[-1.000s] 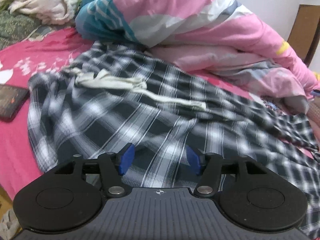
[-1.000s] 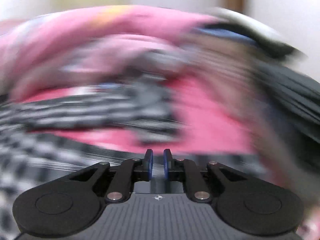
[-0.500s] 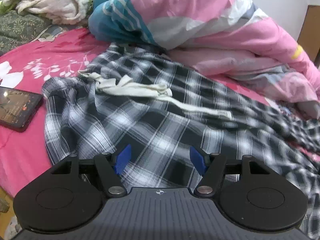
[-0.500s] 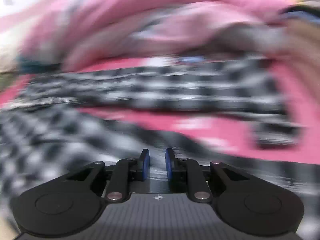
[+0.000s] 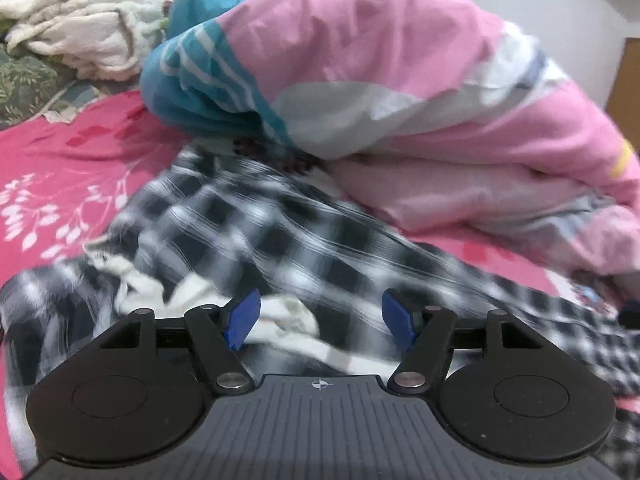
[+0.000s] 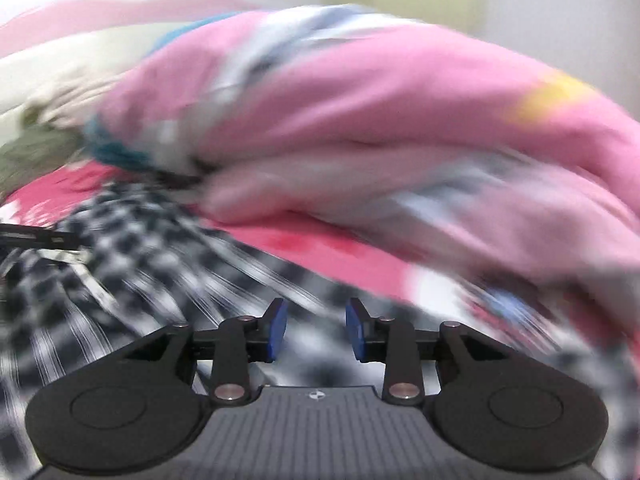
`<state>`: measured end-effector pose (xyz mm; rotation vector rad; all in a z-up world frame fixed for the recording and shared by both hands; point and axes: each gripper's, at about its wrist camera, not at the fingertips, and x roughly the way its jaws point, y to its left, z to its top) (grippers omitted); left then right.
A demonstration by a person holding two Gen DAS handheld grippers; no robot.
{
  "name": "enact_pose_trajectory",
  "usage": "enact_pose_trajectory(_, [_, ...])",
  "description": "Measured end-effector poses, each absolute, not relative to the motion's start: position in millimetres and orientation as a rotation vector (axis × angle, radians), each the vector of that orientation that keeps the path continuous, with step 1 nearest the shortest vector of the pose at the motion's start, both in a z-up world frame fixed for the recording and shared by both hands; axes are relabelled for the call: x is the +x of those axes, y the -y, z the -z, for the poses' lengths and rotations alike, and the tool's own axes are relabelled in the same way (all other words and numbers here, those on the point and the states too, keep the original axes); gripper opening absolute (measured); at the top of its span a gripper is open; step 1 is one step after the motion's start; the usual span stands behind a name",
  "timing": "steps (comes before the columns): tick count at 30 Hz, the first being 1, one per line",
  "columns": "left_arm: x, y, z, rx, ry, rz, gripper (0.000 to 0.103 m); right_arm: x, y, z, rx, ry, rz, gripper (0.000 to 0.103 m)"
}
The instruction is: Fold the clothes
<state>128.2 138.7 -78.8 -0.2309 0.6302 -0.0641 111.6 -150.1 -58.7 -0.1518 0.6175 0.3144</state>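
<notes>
A black-and-white plaid garment lies spread and rumpled on the pink bed sheet, with its white drawstring bunched near the waist. My left gripper hangs open just above the drawstring area, nothing between its blue pads. In the right wrist view, blurred by motion, the same plaid garment fills the lower left, and my right gripper is open over it, empty.
A big pink, white and teal quilt is heaped along the far side of the bed, touching the garment's far edge. A cream blanket and a green floral pillow lie at the back left. A wooden door stands right.
My left gripper has moved forward and lower over the garment, toward the drawstring; the phone has left its view. My right gripper has swung left and opened from nearly shut.
</notes>
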Motion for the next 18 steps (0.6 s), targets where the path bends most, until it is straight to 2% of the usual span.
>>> enact_pose_trajectory(7, [133.0, -177.2, 104.5, -0.414, -0.61, -0.091, 0.067, 232.4, 29.2, 78.7, -0.28, -0.661, -0.606, 0.034])
enact_pose_trajectory(10, [134.3, -181.2, 104.2, -0.412, -0.591, -0.112, 0.067, 268.6, -20.9, 86.3, -0.319, -0.672, -0.67, 0.034])
enact_pose_trajectory(18, [126.7, -191.9, 105.7, -0.45, -0.545, -0.154, 0.064, 305.6, -80.9, 106.4, -0.381, -0.727, -0.686, 0.029])
